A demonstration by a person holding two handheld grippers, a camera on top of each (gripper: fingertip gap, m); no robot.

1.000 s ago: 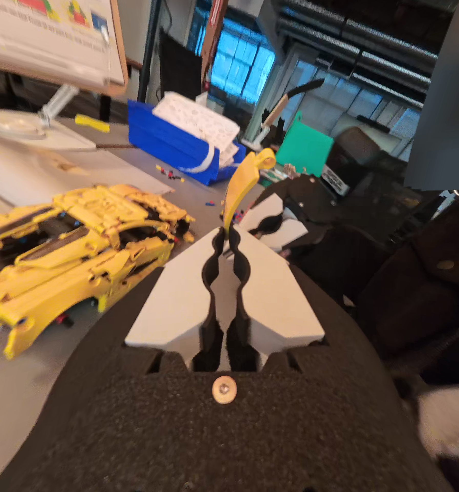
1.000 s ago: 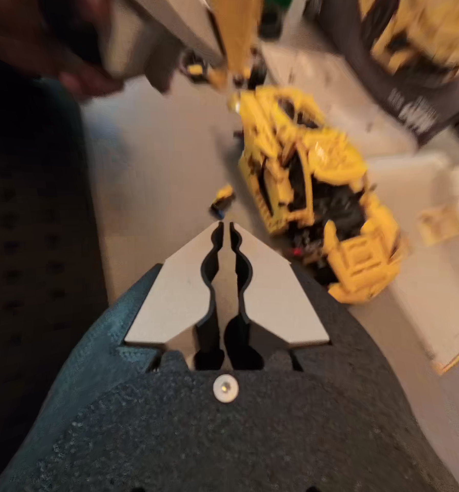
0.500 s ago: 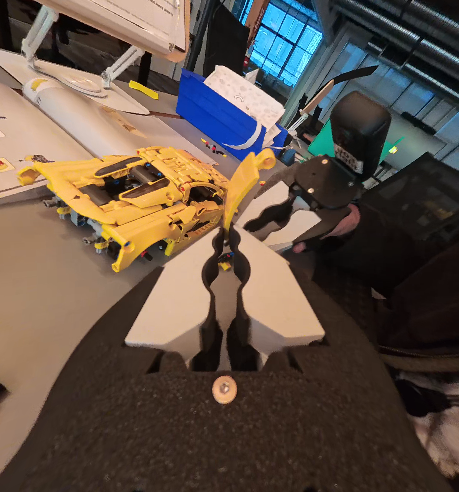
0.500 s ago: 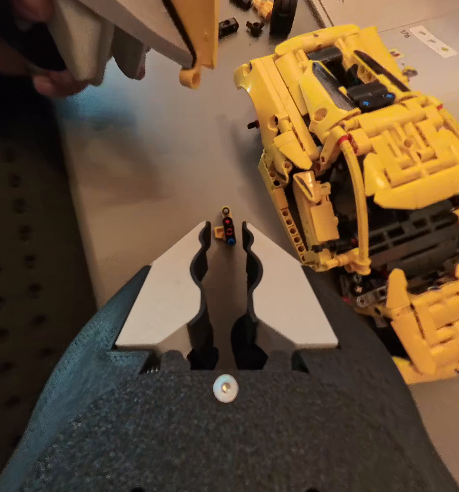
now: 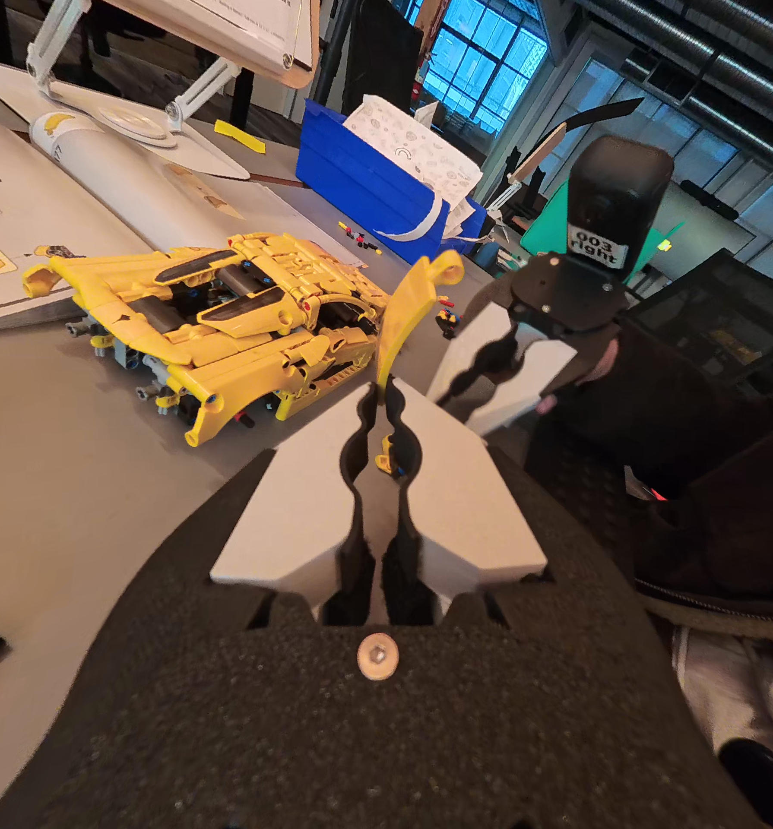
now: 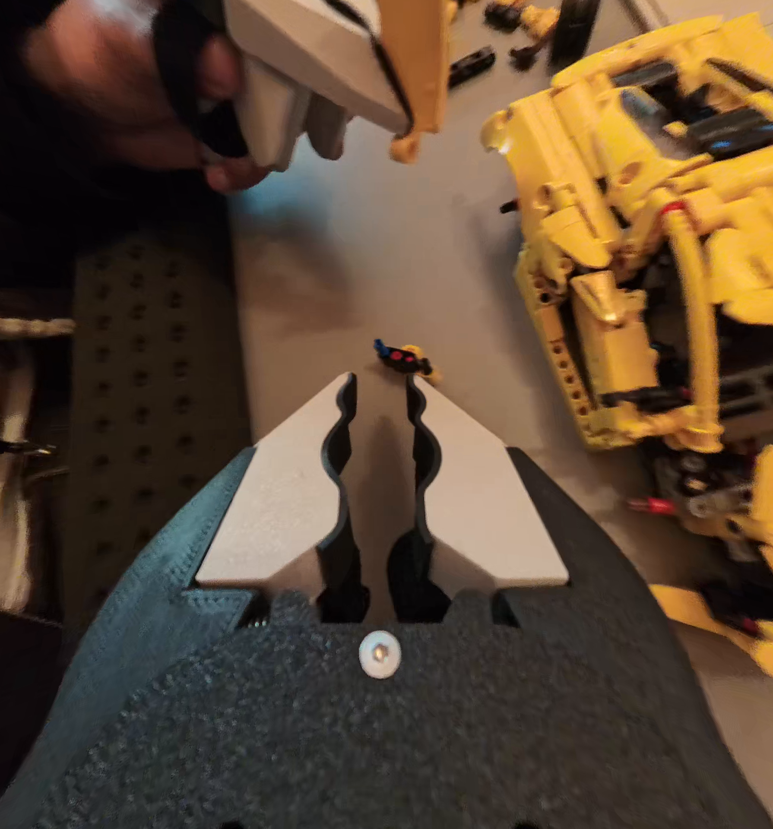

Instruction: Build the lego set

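My left gripper is shut on the lower end of a curved yellow panel, which stands up from its tips. The half-built yellow car lies on the grey table to the left of it. My right gripper is open and empty, low over the table. A small black and yellow piece with red and blue pins lies just beyond its right fingertip. The car is to the right. The left gripper with the panel shows at the top. The right gripper also shows in the left wrist view.
An open instruction booklet lies behind the car. A blue bin with paper and loose small parts sit further back. Dark loose parts lie at the far end. A black perforated surface borders the table's left edge. My right fingertips sit around 9 cm from my left ones.
My right gripper has opened and come down close to the small piece, which now lies off its right tip. My left gripper has swung so the car is in fuller view, still holding the panel.
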